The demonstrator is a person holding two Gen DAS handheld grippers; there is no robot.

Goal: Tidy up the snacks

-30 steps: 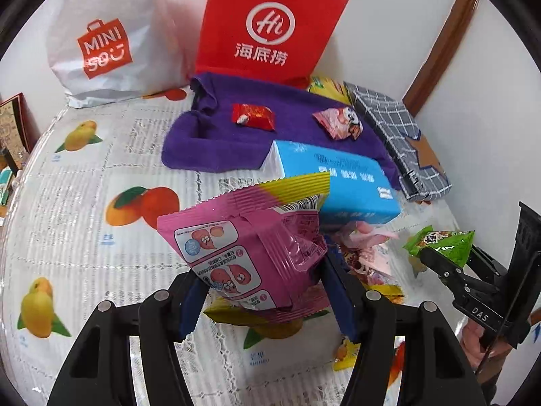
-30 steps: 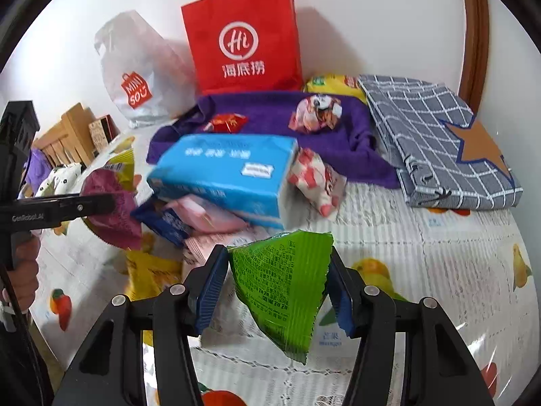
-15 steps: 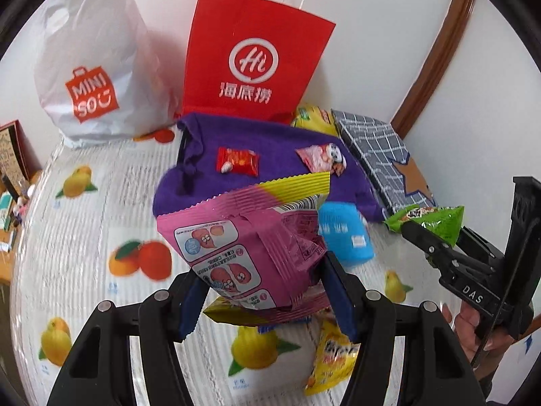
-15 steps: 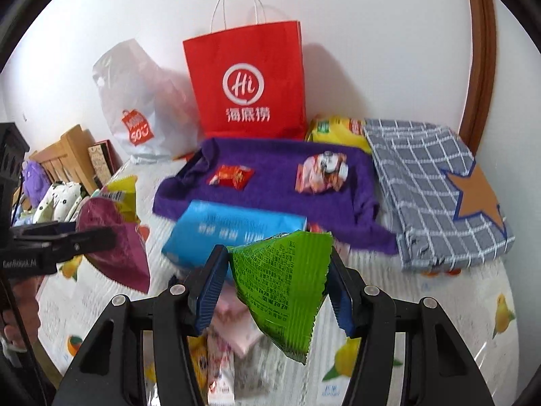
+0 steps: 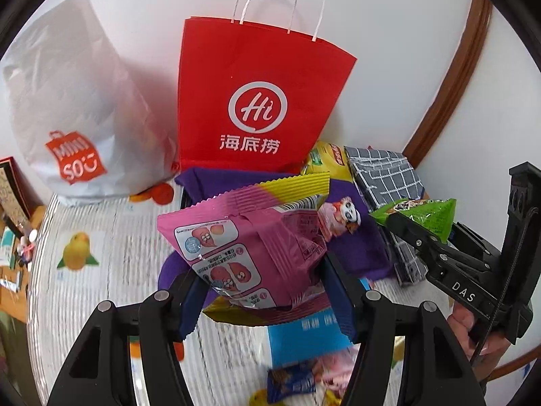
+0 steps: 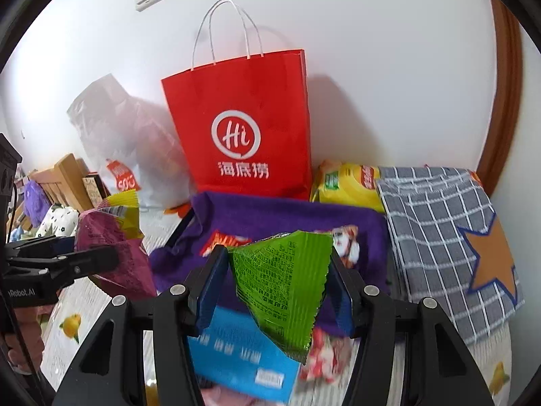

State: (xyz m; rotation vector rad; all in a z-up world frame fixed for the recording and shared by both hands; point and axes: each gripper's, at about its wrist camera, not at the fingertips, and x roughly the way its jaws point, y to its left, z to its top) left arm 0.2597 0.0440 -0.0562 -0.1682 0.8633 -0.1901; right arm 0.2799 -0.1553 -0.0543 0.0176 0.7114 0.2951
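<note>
The left gripper (image 5: 260,291) has its jaws closed about halfway on a pink snack packet (image 5: 250,247), which stands up between the blue pads with its yellow crimped edge on top. The right gripper (image 6: 274,287) grips a green snack packet (image 6: 284,291) the same way, jaws about half open and pressed against its sides, the packet's point hanging below them. Both packets are held in the air in front of the red paper bag (image 6: 247,125).

Below the grippers, on the tabletop (image 5: 101,270) with its fruit-print cover, lies a blue tissue pack (image 6: 236,352), with small wrapped sweets (image 6: 324,355) just beside it. Between the tissue pack and the red bag lies a purple towel (image 6: 270,216) with two small snack packets on it. To the right of the red bag sits a yellow chip bag (image 6: 348,182), touching a folded grey checked cloth (image 6: 436,223) with an orange star. To the left of the red bag stands a white plastic shopping bag (image 5: 71,108), against the white wall.
</note>
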